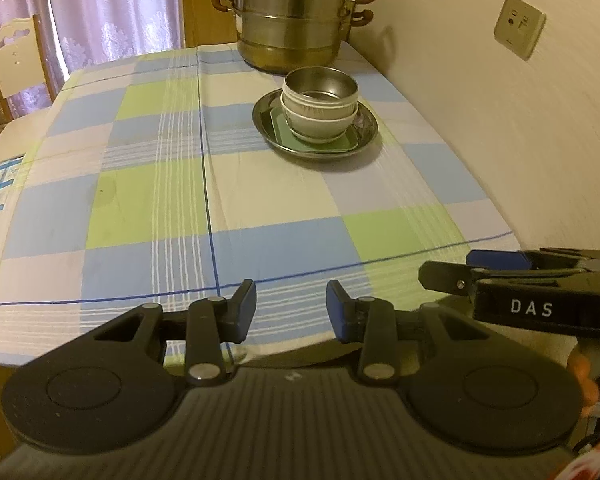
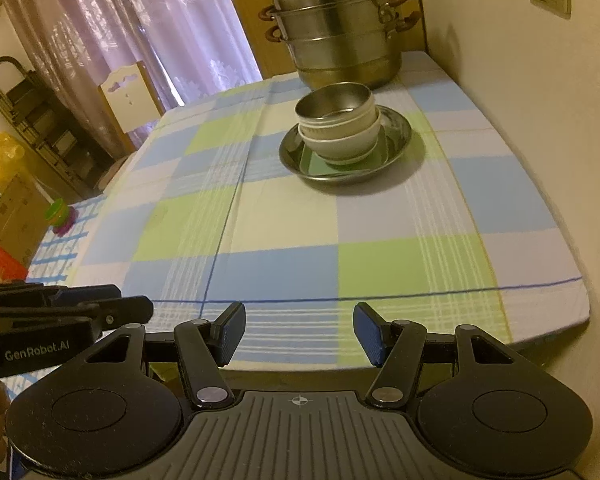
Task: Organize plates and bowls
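Note:
A stack stands at the far right of the checked tablecloth: a round steel plate (image 1: 364,136) (image 2: 400,136) at the bottom, a green square plate (image 1: 340,143) (image 2: 320,166) on it, white bowls (image 1: 320,122) (image 2: 348,142) on that, and a steel bowl (image 1: 324,86) (image 2: 336,104) on top. My left gripper (image 1: 291,310) hangs open over the table's near edge, nothing between its blue pads. My right gripper (image 2: 299,330) is open too, wider, and empty. Each gripper shows at the edge of the other's view, side by side and well short of the stack.
A tall steel steamer pot (image 1: 292,12) (image 2: 340,28) stands behind the stack against the back. A wall (image 1: 500,120) with sockets runs along the table's right side. A chair (image 2: 130,94) and curtains are at the far left; boxes and clutter (image 2: 12,216) lie left of the table.

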The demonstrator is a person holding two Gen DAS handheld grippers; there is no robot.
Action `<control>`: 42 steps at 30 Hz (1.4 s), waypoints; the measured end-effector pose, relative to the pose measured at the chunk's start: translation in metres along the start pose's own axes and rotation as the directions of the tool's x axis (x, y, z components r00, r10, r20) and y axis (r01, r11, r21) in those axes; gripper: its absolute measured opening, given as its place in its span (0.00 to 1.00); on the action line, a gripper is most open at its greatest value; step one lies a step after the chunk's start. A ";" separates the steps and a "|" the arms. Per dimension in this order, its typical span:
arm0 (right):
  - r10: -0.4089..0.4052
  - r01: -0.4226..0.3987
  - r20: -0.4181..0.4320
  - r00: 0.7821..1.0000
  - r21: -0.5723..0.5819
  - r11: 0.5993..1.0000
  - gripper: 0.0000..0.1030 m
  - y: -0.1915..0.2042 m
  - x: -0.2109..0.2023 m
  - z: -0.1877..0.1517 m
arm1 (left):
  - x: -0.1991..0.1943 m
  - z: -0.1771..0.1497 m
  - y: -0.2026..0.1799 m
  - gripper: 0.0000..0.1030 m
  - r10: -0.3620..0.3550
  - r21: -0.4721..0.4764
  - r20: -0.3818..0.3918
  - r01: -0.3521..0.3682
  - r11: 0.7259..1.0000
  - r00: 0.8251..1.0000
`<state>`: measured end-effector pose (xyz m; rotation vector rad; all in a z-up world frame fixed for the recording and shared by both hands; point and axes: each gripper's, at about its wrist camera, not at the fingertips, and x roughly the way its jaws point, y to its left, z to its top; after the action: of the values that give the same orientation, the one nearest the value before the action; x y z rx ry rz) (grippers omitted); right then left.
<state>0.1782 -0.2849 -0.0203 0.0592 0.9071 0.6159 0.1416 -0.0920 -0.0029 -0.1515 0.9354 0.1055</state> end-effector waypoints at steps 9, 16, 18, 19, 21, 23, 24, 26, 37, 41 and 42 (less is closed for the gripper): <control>-0.016 0.016 0.000 1.000 0.005 1.000 0.58 0.027 0.003 -0.007 | -0.009 -0.004 0.020 0.34 -0.024 0.020 0.004 0.024 1.000 1.000; -0.032 0.032 0.008 0.999 0.017 0.999 0.58 0.037 0.003 -0.011 | -0.013 -0.006 0.028 0.34 -0.049 0.038 0.005 0.049 0.998 0.999; -0.037 0.036 0.010 0.999 0.019 0.999 0.58 0.040 0.003 -0.012 | -0.013 -0.006 0.030 0.34 -0.054 0.041 0.003 0.054 0.998 0.999; -0.040 0.039 0.011 0.999 0.020 0.999 0.58 0.041 0.002 -0.013 | -0.013 -0.006 0.031 0.34 -0.057 0.042 0.003 0.057 0.998 0.998; -0.043 0.043 0.013 0.999 0.023 0.999 0.58 0.043 0.001 -0.014 | -0.013 -0.006 0.032 0.34 -0.061 0.045 0.003 0.060 0.997 0.998; -0.047 0.046 0.014 0.999 0.025 0.999 0.58 0.044 0.001 -0.014 | -0.014 -0.006 0.032 0.34 -0.064 0.049 0.004 0.064 0.997 0.998; -0.048 0.048 0.014 0.999 0.027 0.999 0.58 0.044 0.002 -0.013 | -0.013 -0.006 0.032 0.34 -0.065 0.049 0.003 0.065 0.997 0.998; -0.051 0.051 0.015 0.999 0.028 0.998 0.58 0.045 0.001 -0.014 | -0.013 -0.006 0.033 0.34 -0.069 0.051 0.001 0.068 0.996 0.998; -0.057 0.056 0.017 0.998 0.029 0.998 0.58 0.047 0.000 -0.015 | -0.014 -0.007 0.033 0.34 -0.071 0.053 0.003 0.071 0.996 0.997; -0.057 0.057 0.017 0.998 0.028 0.998 0.58 0.046 -0.001 -0.015 | -0.014 -0.007 0.033 0.34 -0.072 0.054 0.003 0.071 0.996 0.997; -0.057 0.057 0.017 0.998 0.028 0.998 0.58 0.046 0.000 -0.015 | -0.014 -0.007 0.033 0.34 -0.072 0.053 0.003 0.071 0.996 0.997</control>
<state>0.1450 -0.2498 -0.0152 0.0636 0.8971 0.5491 0.1229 -0.0612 0.0017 -0.1354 0.9258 0.0149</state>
